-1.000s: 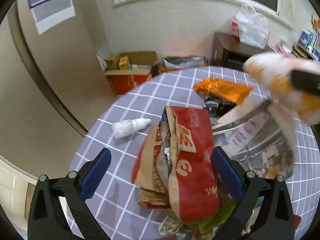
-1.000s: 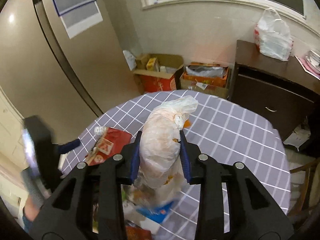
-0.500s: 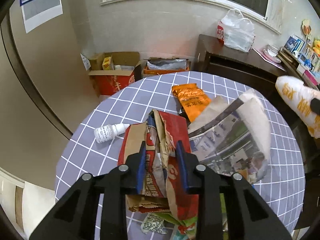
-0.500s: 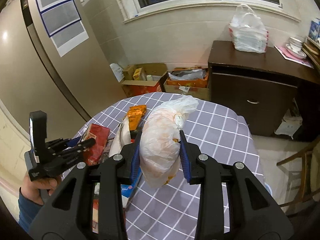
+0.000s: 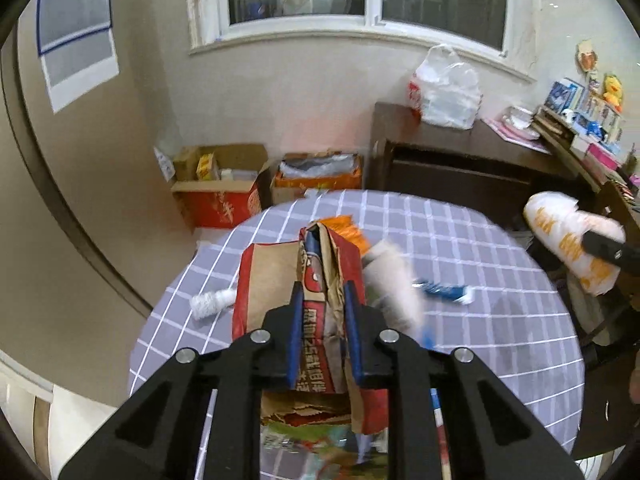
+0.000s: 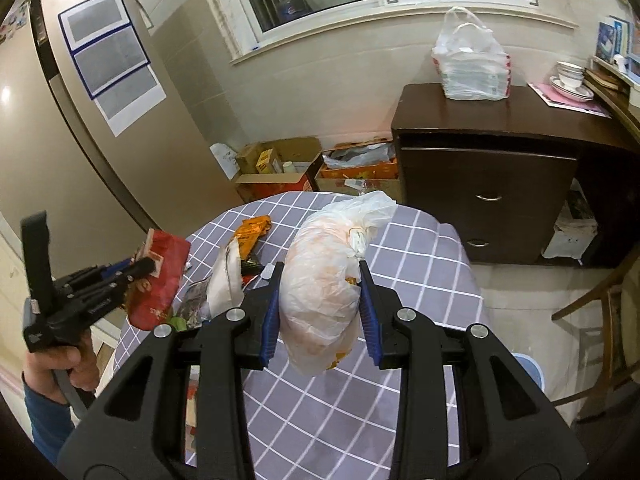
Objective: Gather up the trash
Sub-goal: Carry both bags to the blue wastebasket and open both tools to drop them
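Checked table (image 6: 420, 248); left jaws closing on paper bag (image 5: 320, 280), right jaws gripping plastic bag (image 6: 320, 300)

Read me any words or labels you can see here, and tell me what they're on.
On the red paper bag: white Chinese characters, too blurred to quote.
On the white trash bag: orange characters, unreadable.
On the red carton: white script, unreadable.
On the fridge sheets: too small.

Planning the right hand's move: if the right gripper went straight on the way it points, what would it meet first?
Probably the grey checked tablecloth; the right gripper, shut on the white plastic bag, points downward at bare cloth, though depth is uncertain.
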### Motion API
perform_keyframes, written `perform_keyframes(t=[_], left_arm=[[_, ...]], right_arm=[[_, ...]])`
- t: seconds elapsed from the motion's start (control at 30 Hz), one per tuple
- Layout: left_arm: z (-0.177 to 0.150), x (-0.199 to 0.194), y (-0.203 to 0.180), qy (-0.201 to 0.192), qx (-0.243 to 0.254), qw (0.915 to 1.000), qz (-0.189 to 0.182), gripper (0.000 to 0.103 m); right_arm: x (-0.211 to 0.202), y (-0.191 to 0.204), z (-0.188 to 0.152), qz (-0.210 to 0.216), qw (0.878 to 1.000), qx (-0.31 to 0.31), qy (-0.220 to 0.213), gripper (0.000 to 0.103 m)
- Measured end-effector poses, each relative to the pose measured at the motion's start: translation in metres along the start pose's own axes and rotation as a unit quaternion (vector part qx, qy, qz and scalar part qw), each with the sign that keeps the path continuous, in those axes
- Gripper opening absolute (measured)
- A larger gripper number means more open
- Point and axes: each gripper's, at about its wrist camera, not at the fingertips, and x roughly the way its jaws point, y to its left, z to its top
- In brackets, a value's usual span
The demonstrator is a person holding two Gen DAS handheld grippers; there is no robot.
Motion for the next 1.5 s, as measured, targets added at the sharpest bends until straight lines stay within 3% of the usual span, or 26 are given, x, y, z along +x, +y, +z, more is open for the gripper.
perform_keyframes(t=[0.27,0.53,0.77,0.97,1.17,1.33,1.43,1.47,1.5], left_arm=[[0.023,-0.029,-0.088,-0.039,0.034,0.9971,-0.057,0.018],[0.015,-0.011,-0.212,-0.017,0.076,0.9863,-0.145,0.018],[-0.017,0.045,-0.342,0.051,0.139,0.9659,-0.213,0.018],[-0.062,0.114,-0.437,0.143,0.187,0.9449,-0.228,0.018],[-0.095,0.170,-0.479,0.209,0.205,0.9299,-0.222,0.019],[-0.101,0.201,-0.494,0.236,0.213,0.9230,-0.217,0.023],[-0.101,0.210,-0.495,0.238,0.212,0.9239,-0.212,0.061],[-0.099,0.211,-0.492,0.237,0.207,0.9254,-0.212,0.073],[-0.099,0.212,-0.491,0.235,0.204,0.9274,-0.208,0.078]], right_arm=[[-0.029,-0.050,-0.008,-0.016,0.999,0.037,-0.020,0.034],[-0.065,-0.147,-0.042,-0.072,0.991,0.112,-0.029,0.034],[-0.074,-0.275,-0.108,-0.131,0.967,0.219,0.012,0.034],[-0.042,-0.358,-0.168,-0.138,0.943,0.296,0.058,0.034],[-0.002,-0.398,-0.197,-0.124,0.930,0.335,0.089,0.035],[0.026,-0.414,-0.205,-0.112,0.926,0.346,0.104,0.040],[0.037,-0.423,-0.213,-0.105,0.918,0.367,0.108,0.058],[0.039,-0.426,-0.216,-0.104,0.915,0.375,0.109,0.073],[0.039,-0.427,-0.219,-0.110,0.911,0.382,0.107,0.076]])
